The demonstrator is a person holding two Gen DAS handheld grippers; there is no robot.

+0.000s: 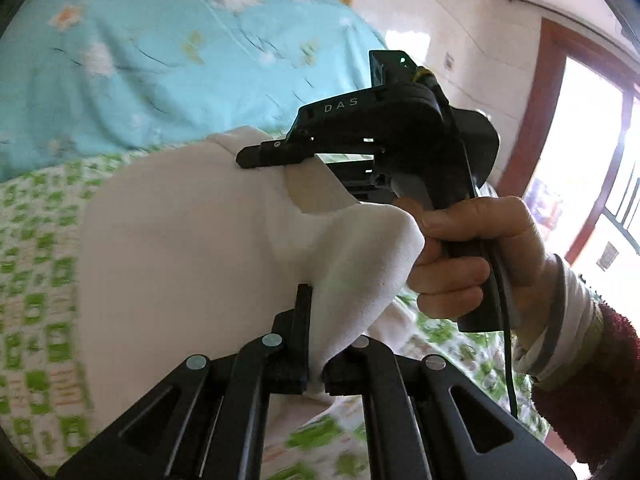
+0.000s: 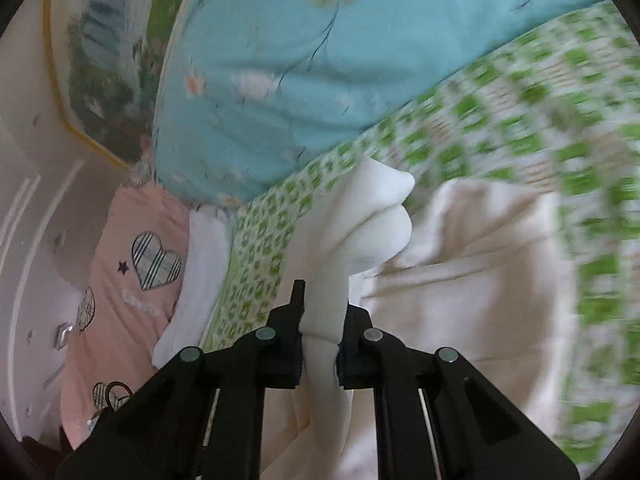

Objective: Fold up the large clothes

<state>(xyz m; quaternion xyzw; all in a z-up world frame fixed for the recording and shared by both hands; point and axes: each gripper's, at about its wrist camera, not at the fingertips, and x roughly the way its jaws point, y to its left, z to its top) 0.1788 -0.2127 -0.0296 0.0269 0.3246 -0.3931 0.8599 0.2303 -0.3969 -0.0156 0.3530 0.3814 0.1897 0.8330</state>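
The large white knit garment (image 1: 180, 240) is up off the green-and-white checked bedsheet (image 1: 36, 280), pinched at two spots and carried between both tools, so by my read we're mid-fold, not finished! Left gripper (image 1: 316, 376) has its jaws nearly together, a bunched ridge of white cloth squeezed tight between them. Right gripper (image 2: 320, 356), same story: jaws clamped on a thick rolled edge of the fabric, and in the left wrist view you can see its black fingertip (image 1: 264, 156) biting the upper edge while the person's right hand (image 1: 472, 252) grips the handle. More of the garment (image 2: 460, 280) lies spread on the sheet below, creased and loose, with no tidy rectangle yet; I'd judge at least one fold remains, plus smoothing. The cloth looks soft, thick and stretchy, draping in rounded lumps. A turquoise floral quilt (image 1: 160, 52) sits heaped beyond it, a pink heart-patterned pillow (image 2: 132, 272) off to the side.
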